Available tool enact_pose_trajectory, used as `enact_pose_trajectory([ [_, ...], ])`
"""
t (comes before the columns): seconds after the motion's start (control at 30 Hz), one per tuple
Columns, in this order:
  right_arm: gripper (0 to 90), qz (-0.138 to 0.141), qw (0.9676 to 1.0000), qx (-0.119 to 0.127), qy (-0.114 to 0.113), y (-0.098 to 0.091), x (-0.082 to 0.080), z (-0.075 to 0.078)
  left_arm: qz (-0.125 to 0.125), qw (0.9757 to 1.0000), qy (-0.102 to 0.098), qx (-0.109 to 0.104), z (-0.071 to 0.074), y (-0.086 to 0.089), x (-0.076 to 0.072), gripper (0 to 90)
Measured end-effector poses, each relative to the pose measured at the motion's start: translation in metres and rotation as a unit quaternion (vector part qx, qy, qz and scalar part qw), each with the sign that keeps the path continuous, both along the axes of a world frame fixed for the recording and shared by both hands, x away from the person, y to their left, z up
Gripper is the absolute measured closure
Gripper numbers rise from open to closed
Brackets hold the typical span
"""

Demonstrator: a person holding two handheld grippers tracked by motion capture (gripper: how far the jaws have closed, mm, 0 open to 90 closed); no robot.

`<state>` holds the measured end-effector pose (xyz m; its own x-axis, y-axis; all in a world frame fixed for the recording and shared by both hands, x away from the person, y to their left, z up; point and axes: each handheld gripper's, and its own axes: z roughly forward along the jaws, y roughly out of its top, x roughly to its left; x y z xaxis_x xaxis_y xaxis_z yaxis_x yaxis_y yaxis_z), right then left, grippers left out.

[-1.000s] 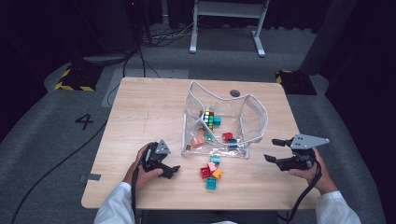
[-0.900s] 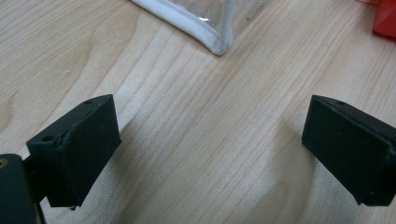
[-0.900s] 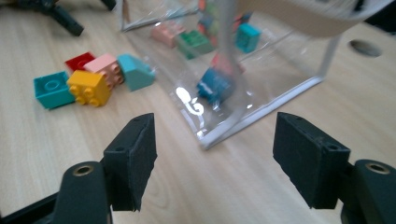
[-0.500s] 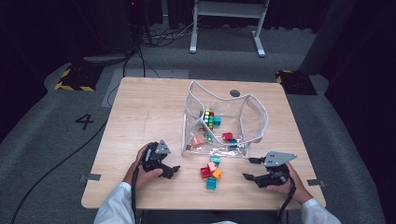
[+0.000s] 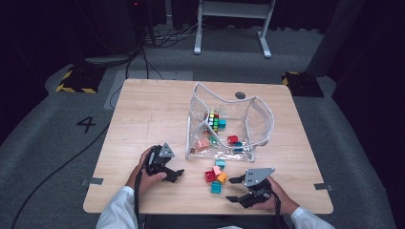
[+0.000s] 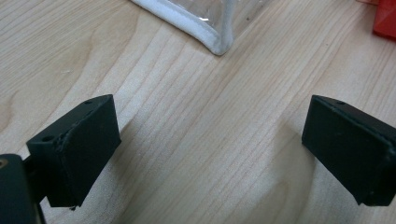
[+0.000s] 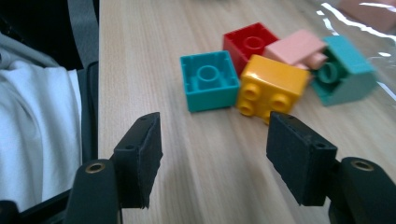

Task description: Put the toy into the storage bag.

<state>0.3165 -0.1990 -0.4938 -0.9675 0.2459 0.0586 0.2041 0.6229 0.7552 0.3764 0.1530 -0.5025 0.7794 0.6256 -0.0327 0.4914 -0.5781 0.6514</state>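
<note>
Loose toy bricks lie in front of a clear pouch (image 5: 229,119): red (image 5: 209,176), pink (image 5: 216,170), yellow-orange (image 5: 222,177) and teal (image 5: 216,187). My right gripper (image 5: 231,189) is low over the table just right of them and points at the teal brick (image 7: 208,79) and the yellow brick (image 7: 271,88). Its jaws are open and have just been closing, with only bare wood between them (image 7: 215,154). My left gripper (image 5: 177,174) rests left of the bricks, open, with nothing between its jaws (image 6: 210,149). The pouch corner (image 6: 215,37) lies ahead of it.
The pouch has white trim and holds several more bricks and a multicoloured cube (image 5: 213,119). The wooden table (image 5: 153,109) has bare room on its left half. A dark round hole (image 5: 240,95) sits behind the pouch. The front edge is close under both hands.
My right hand has come left and down from the table's right edge to just beside the loose bricks. The left hand has kept still.
</note>
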Motion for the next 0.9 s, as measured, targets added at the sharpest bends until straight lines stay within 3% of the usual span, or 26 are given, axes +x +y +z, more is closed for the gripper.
enact_pose_trajectory([
  [0.03, 36.4, 0.011, 0.9999, -0.002, -0.012, 0.004, 0.001, -0.002, -0.001, 1.0, 0.0, 0.0, 0.0, 0.0, 0.0, 4.2],
  [0.1, 36.4, 0.01, 0.9999, -0.012, -0.004, 0.011, -0.002, -0.004, -0.004, 1.0, -0.003, -0.001, 0.0, 0.0, 0.001, 4.2],
  [0.13, 36.4, 0.026, 0.9993, -0.012, -0.023, 0.014, 0.001, -0.006, -0.003, 1.0, -0.005, 0.0, 0.0, 0.0, 0.001, 4.2],
  [0.2, 36.3, 0.034, 0.9989, -0.017, -0.028, 0.017, 0.002, -0.008, -0.005, 1.0, -0.004, -0.002, 0.0, 0.0, 0.001, 4.2],
  [0.3, 36.3, 0.017, 0.9996, -0.011, -0.018, 0.021, 0.002, -0.008, -0.005, 1.0, -0.002, -0.002, 0.0, 0.0, 0.001, 4.2],
  [0.53, 36.5, 0.022, 0.9992, -0.011, -0.03, 0.03, 0.006, -0.009, -0.003, 1.0, 0.0, -0.001, 0.0, 0.0, 0.0, 4.2],
  [0.87, 48.6, 0.014, 0.9997, -0.002, -0.019, 0.031, 0.01, -0.008, -0.005, 1.0, -0.002, -0.002, 0.0, 0.0, 0.001, 4.2],
  [0.9, 50.0, 0.016, 0.9995, -0.002, -0.028, 0.031, 0.01, -0.008, -0.004, 1.0, -0.004, -0.002, 0.0, 0.0, 0.001, 4.2],
])
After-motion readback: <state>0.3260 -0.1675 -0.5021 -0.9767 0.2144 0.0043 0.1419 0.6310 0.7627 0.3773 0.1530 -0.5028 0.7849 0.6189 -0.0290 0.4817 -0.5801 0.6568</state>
